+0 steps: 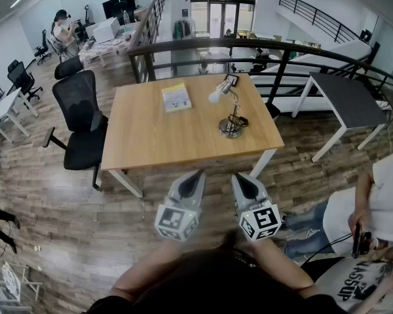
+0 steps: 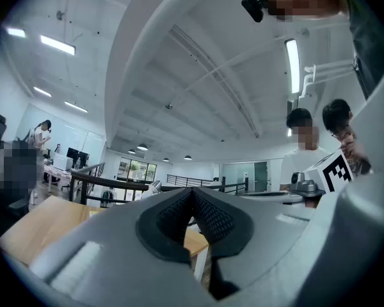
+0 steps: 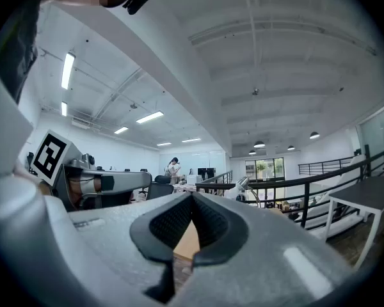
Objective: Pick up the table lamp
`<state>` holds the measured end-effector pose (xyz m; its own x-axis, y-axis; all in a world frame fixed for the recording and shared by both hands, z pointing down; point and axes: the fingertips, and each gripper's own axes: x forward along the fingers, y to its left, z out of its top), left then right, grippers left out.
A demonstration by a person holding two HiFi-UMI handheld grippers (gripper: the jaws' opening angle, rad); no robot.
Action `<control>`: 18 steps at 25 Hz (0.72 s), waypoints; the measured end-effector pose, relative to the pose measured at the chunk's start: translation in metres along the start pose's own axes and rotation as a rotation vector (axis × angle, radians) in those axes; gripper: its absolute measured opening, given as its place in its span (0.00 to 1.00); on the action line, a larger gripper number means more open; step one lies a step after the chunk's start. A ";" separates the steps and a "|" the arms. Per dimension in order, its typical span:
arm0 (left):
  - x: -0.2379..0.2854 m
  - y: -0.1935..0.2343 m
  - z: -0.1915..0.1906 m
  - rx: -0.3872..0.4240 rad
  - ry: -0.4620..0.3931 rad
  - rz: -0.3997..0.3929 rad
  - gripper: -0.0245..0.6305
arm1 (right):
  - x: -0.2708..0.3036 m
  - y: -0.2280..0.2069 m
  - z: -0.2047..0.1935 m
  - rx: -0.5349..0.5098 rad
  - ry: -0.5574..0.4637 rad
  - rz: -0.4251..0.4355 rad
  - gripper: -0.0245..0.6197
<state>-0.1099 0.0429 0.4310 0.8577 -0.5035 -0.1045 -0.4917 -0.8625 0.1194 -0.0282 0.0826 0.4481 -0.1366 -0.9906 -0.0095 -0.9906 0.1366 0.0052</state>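
The table lamp [image 1: 230,127] stands on the right half of the wooden table [image 1: 150,136], with a round silver base, a thin bent arm and a white head tilted to the left. Both grippers hang side by side in front of the table's near edge, well short of the lamp. My left gripper [image 1: 198,174] is shut with nothing between its jaws, and so is my right gripper [image 1: 239,177]. The lamp's head shows small and far off over the jaws in the left gripper view [image 2: 155,185] and in the right gripper view [image 3: 241,185].
A yellow booklet [image 1: 176,97] lies on the table's far side. A black office chair [image 1: 82,120] stands at its left, a grey table [image 1: 350,97] at the right, a black railing [image 1: 249,44] behind. A seated person [image 1: 380,208] is close at the right.
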 end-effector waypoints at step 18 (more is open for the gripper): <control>0.042 0.012 -0.010 0.004 0.010 0.004 0.04 | 0.025 -0.031 -0.007 0.013 -0.004 0.010 0.04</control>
<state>-0.0786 0.0123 0.4381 0.8572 -0.5063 -0.0940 -0.4956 -0.8607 0.1162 -0.0004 0.0539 0.4549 -0.1464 -0.9891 -0.0137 -0.9892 0.1465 -0.0077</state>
